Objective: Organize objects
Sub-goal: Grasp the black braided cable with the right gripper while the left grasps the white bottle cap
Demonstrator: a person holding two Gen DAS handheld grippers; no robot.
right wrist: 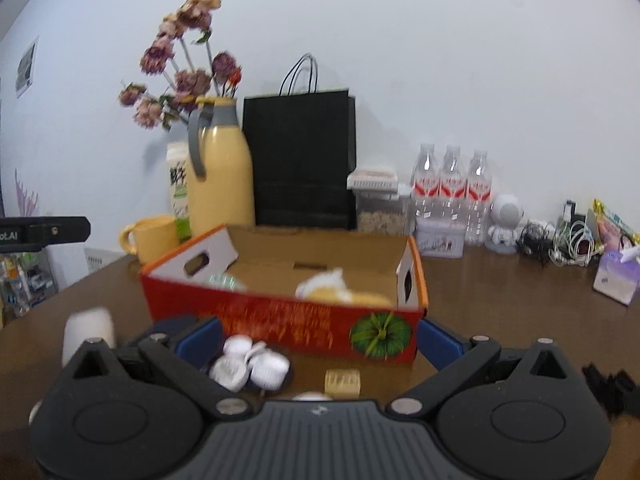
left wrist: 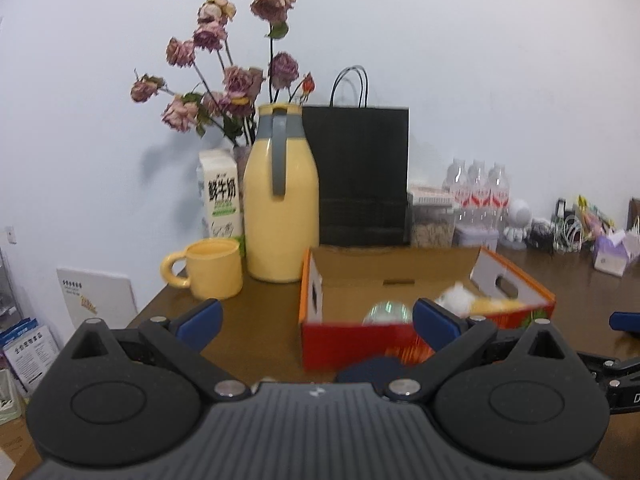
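An open orange-red cardboard box [left wrist: 360, 342] [right wrist: 280, 320] with a pumpkin picture stands on the brown table. Inside it lie a clear round lid or jar [left wrist: 387, 312] and a yellow and white soft item [right wrist: 340, 290]. My left gripper [left wrist: 316, 320] is open and empty, just in front of the box's left part. My right gripper [right wrist: 320, 340] is open and empty, in front of the box. Between its fingers on the table lie a cluster of white caps [right wrist: 250, 364], a small tan block [right wrist: 342, 382] and a white cup [right wrist: 88, 334] at the left.
Behind the box stand a yellow jug [left wrist: 280, 200], a yellow mug [left wrist: 208, 268], a milk carton [left wrist: 220, 196], dried roses [left wrist: 228, 72], a black paper bag [left wrist: 360, 176], water bottles [right wrist: 452, 196], a white figurine [right wrist: 506, 220] and tangled cables [right wrist: 568, 240]. The table's left edge drops off near the mug.
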